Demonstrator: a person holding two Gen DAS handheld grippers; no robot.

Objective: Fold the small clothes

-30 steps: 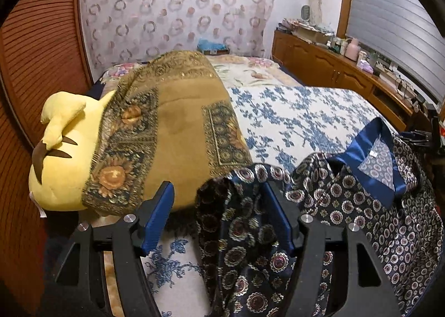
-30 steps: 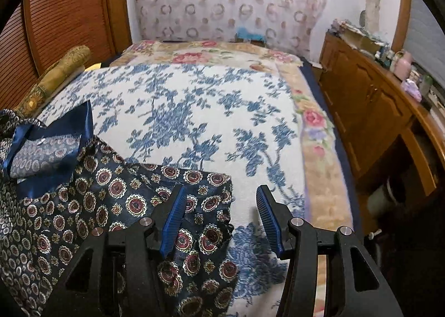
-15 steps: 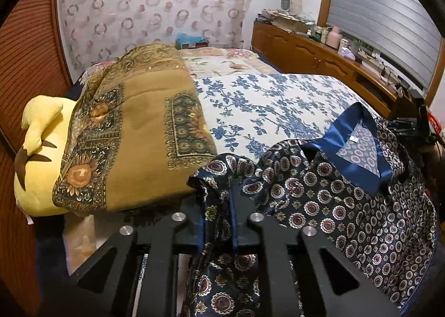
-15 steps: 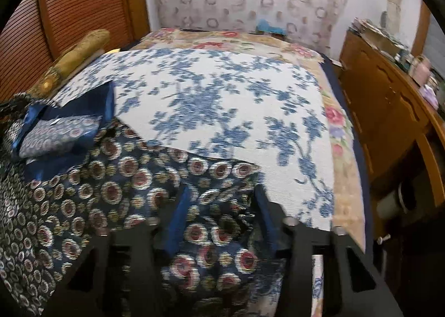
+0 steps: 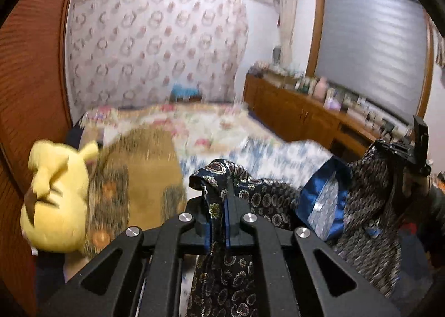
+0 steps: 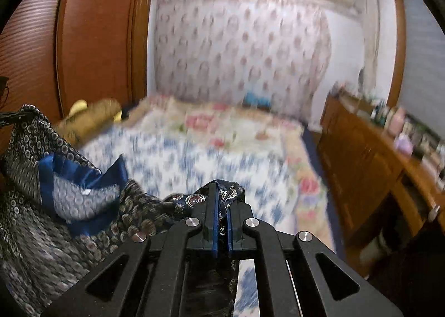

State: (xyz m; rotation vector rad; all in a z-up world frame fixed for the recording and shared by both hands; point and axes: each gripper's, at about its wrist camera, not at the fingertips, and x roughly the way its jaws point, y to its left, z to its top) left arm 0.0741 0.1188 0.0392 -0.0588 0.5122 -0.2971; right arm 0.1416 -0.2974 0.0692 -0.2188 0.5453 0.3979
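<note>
Right gripper, at 6 o'clock, has just been closing; its jaws are pinched on a bunched edge of the dark patterned shirt. The shirt hangs toward 9 o'clock with its blue collar showing, off the bed there. The bed, in a blue floral cover, fills the centre, blurred. Wooden cabinet at 3 o'clock. Wooden wardrobe at 10 o'clock.

Left tool and right tool both clamped tight.
</note>
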